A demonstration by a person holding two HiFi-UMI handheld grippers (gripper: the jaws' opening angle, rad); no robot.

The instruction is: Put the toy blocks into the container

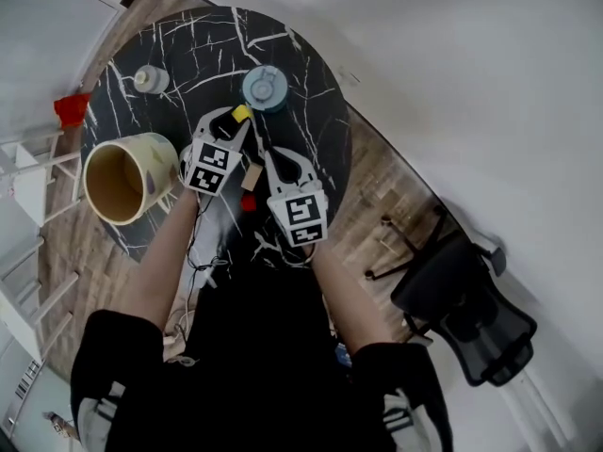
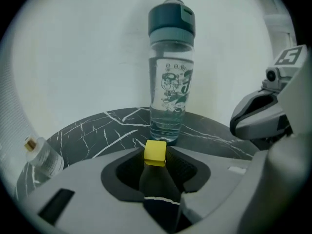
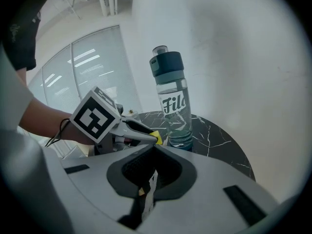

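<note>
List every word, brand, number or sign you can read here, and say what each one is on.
"Fil": large script on the water bottle, right gripper view; any further letters curve out of sight.
Cartoon print and small characters on the same bottle, left gripper view: too blurred to read.
Marker cube on the left tool: a black-and-white square pattern, no letters.

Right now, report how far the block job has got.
Done: nothing visible; no block shows inside the container. In hand: the left gripper is shut on the yellow block. Left: that block must go in, and a tan block and a red block lie on the table between the grippers. The right gripper is shut and empty.
</note>
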